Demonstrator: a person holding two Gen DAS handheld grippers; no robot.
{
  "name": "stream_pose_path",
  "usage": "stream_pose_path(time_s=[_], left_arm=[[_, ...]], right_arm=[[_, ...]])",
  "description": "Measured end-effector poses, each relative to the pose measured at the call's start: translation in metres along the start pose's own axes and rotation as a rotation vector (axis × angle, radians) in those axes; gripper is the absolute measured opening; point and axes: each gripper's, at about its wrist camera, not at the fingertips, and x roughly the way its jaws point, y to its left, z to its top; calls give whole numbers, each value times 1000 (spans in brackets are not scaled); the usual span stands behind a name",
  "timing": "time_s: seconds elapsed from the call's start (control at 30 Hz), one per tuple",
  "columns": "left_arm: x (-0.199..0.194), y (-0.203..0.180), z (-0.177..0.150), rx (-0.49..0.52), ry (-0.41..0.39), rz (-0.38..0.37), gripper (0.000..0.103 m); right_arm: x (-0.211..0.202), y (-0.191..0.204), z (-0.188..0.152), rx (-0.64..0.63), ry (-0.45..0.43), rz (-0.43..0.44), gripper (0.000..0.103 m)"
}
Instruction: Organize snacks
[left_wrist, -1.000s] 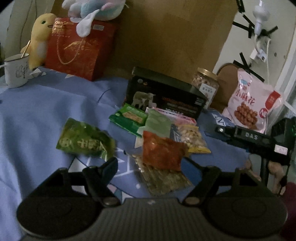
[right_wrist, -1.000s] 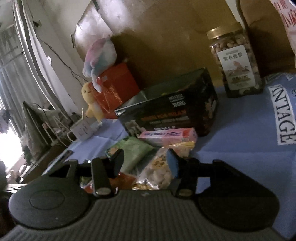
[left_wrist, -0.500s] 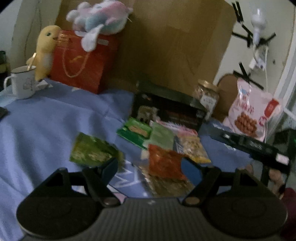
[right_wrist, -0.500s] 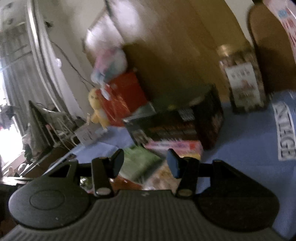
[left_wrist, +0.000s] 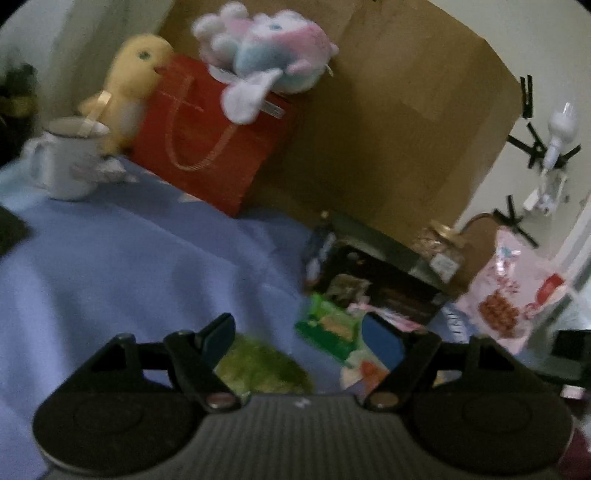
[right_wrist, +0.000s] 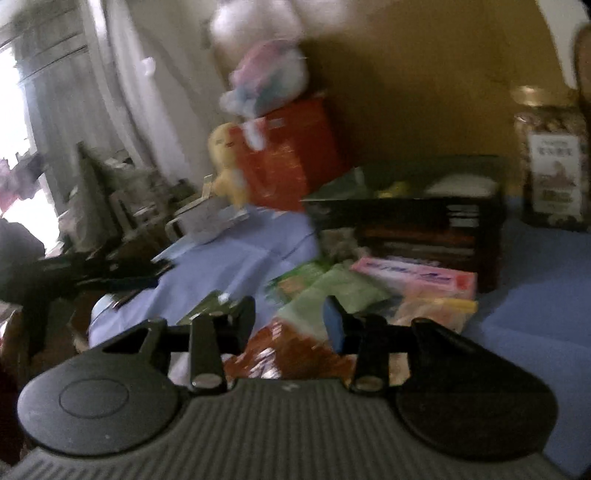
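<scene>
The dark snack box lies lengthwise along the cardboard backing, packets heaped before it. Left gripper is held wide, empty; right gripper is closing on nothing.

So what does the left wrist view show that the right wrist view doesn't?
Only the left wrist view: the pink snack bag at far right and the dark green packet on the blue cloth.
Only the right wrist view: the bright window and clutter at left.
Both: the black box, nut jar, red gift bag, yellow plush and pastel plush.
</scene>
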Motion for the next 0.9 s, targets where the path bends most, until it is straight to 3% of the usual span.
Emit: stream_pose_path(time_s=[0.17, 0.27, 0.37, 0.43, 0.5, 0.53, 0.73, 0.9], left_arm=[[50, -31, 6, 98, 83, -116, 77], [84, -53, 2, 170, 143, -145, 75], [116, -62, -5, 167, 232, -170, 75], [124, -65, -10, 180, 239, -173, 73], [124, -68, -14, 177, 227, -164, 73], [123, -68, -15, 164, 227, -179, 66], [109, -72, -11, 98, 189, -176, 63], [84, -100, 24, 166, 72, -207, 63]], right_arm=[[25, -28, 5, 125, 104, -23, 43], [38, -25, 4, 78, 154, -53, 45], [51, -19, 0, -4, 203, -52, 46], [56, -13, -3, -56, 201, -42, 49], [61, -6, -6, -98, 187, -40, 56], [63, -3, -9, -116, 172, -40, 56], [56, 5, -14, -191, 90, -51, 51], [31, 21, 7, -231, -89, -57, 50]])
